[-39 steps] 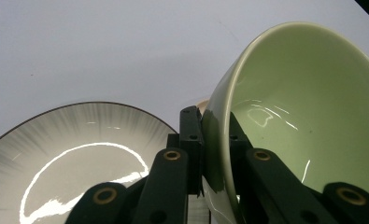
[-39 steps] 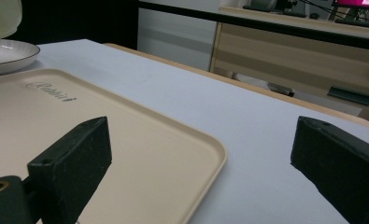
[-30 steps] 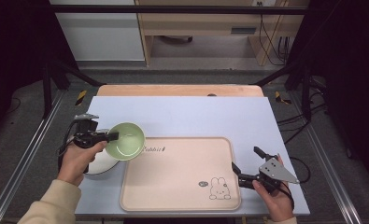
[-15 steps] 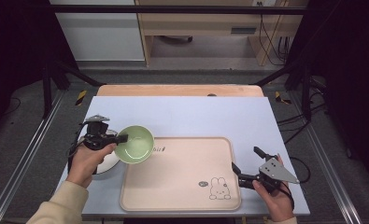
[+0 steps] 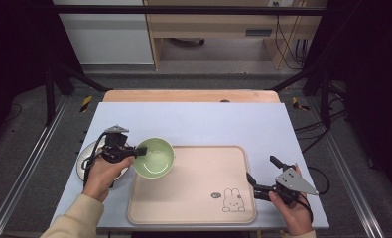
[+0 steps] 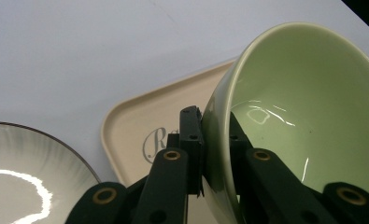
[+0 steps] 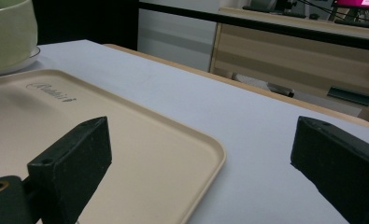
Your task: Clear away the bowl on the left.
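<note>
Carried rightward since a second ago: green bowl point(image 5: 155, 157), clamped at its rim by left gripper point(image 5: 130, 151), now over tray point(image 5: 193, 208) corner, off plate point(image 5: 87, 154). Rim pinched between jaws, tilted. Right gripper point(image 7: 196, 158) agape, idle beside tray. Next, probably: level, lower, release.

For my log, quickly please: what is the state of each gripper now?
Left gripper: closed on the rim of the green bowl, holding it.
Right gripper: open, holding nothing, beside the tray.
</note>
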The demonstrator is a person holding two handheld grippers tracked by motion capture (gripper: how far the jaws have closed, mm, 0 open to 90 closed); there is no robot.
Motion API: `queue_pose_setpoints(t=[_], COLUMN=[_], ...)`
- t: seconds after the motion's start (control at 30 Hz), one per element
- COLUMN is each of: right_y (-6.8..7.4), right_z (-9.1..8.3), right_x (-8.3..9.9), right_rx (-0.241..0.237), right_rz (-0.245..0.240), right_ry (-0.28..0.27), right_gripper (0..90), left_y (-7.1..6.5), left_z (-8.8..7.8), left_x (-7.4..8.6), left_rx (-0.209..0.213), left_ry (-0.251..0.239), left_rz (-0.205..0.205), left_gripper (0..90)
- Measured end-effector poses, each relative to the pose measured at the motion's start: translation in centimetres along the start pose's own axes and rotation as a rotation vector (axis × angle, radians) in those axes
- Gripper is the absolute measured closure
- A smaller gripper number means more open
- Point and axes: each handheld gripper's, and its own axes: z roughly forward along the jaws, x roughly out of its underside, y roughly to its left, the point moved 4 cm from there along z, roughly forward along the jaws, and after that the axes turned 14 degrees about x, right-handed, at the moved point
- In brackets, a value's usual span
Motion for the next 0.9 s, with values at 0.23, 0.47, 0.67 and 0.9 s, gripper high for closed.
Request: queue_pose_setpoints(t=[0.23,0.47,0.67,0.9], right_y=[0.0,0.0,-0.1,-0.1], right_z=[0.0,0.0,0.0,-0.1], right_x=[0.0,0.0,0.0,0.0], right_rx=[-0.001,-0.002,-0.001,-0.001], right_rz=[-0.001,0.000,-0.002,0.000], right_ry=[0.000,-0.001,0.000,0.001], right_gripper=[5.3,5.3,5.3,5.3], left_y=[-0.6,-1.4,-2.0,-2.2], left_z=[1.8,3.4,4.2,4.8], left_x=[0.4,0.5,0.6,0.8], left_rx=[0.020,0.043,0.050,0.050], left_ry=[0.016,0.030,0.044,0.062], left_rz=[-0.003,-0.003,0.005,0.009], left_gripper=[83.1,83.1,83.1,83.1])
